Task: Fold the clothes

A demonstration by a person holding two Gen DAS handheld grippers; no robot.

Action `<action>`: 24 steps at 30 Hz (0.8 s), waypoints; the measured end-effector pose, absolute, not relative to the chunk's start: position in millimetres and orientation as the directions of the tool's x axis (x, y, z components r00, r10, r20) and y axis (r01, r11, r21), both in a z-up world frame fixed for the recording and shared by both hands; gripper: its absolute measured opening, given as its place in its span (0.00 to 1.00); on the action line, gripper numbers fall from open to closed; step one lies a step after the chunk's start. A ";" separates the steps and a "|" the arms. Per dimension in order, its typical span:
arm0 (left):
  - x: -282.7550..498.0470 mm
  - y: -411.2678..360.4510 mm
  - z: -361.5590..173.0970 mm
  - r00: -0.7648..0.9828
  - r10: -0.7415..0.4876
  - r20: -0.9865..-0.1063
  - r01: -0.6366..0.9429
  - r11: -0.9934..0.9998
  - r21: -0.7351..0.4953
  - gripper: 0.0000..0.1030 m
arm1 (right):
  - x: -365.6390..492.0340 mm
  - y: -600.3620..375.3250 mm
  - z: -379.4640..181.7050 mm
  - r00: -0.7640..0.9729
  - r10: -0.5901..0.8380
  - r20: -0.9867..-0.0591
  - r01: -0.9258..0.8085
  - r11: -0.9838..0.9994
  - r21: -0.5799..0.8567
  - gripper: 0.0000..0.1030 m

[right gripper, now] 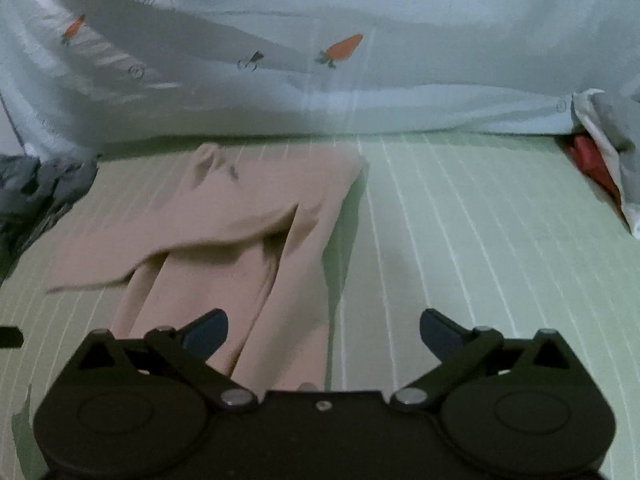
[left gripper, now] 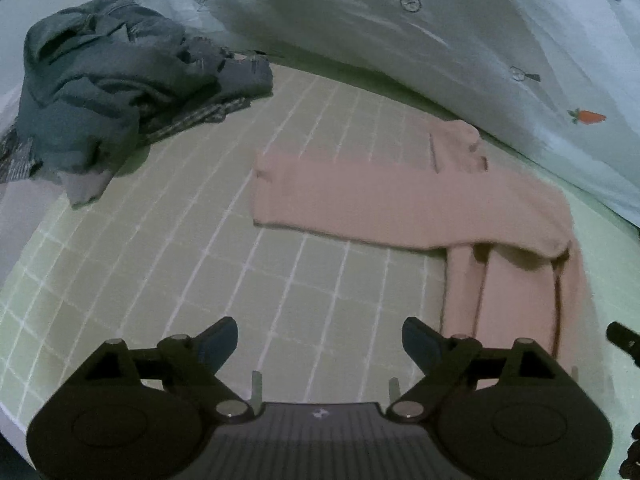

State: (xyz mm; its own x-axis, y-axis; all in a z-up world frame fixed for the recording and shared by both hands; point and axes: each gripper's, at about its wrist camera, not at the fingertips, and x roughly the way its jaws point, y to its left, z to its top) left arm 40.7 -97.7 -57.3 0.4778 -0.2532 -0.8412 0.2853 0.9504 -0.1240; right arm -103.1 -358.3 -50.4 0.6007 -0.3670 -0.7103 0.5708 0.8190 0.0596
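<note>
Both grippers are up off the bed, and both are empty. The left gripper [left gripper: 320, 340] has its jaws spread wide, nothing between them but green sheet [left gripper: 200, 280] with its white grid lines. Same story on the right gripper [right gripper: 324, 332]: jaws wide apart, holding nothing, with its left finger [right gripper: 208, 332] hanging over the near end of the pink garment [right gripper: 224, 240].

That pink garment [left gripper: 400, 200] lies flat on the sheet, partly folded. In the left view a broad band of it runs across the middle of the bed, then turns down toward the camera on the right side, where narrower strips overlap each other. In the right view one flap lies crosswise over the long part, its edge a little lifted and throwing a shadow. The picture is blurred there, so the seams cannot be made out.

Over at the far left of the bed sits a heap of dark clothes [left gripper: 104, 80], bluish grey, crumpled, well apart from the pink piece. Behind everything rises a pale quilt [right gripper: 360, 100] printed with small orange carrots [right gripper: 344, 48], bunched along the far edge of the sheet. At the far right of the right view, something red [right gripper: 588, 160] peeks out from under a fold of that pale cloth. The tip of a dark object [left gripper: 622, 338] shows at the right edge of the left view.
</note>
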 end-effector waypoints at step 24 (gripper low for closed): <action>190.6 -123.6 -112.6 0.490 -0.087 -0.868 0.157 0.988 -0.011 0.67 | 73.8 -444.9 -84.9 0.610 -0.297 -0.735 0.437 0.900 -0.001 0.34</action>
State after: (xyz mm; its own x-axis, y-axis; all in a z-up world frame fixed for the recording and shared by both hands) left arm 190.6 -123.6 -112.6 0.4897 -0.0869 -0.8676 0.1566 0.9876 -0.0105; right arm 73.8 -444.9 -84.9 0.6098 -0.2969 -0.7349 0.4366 0.8997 -0.0012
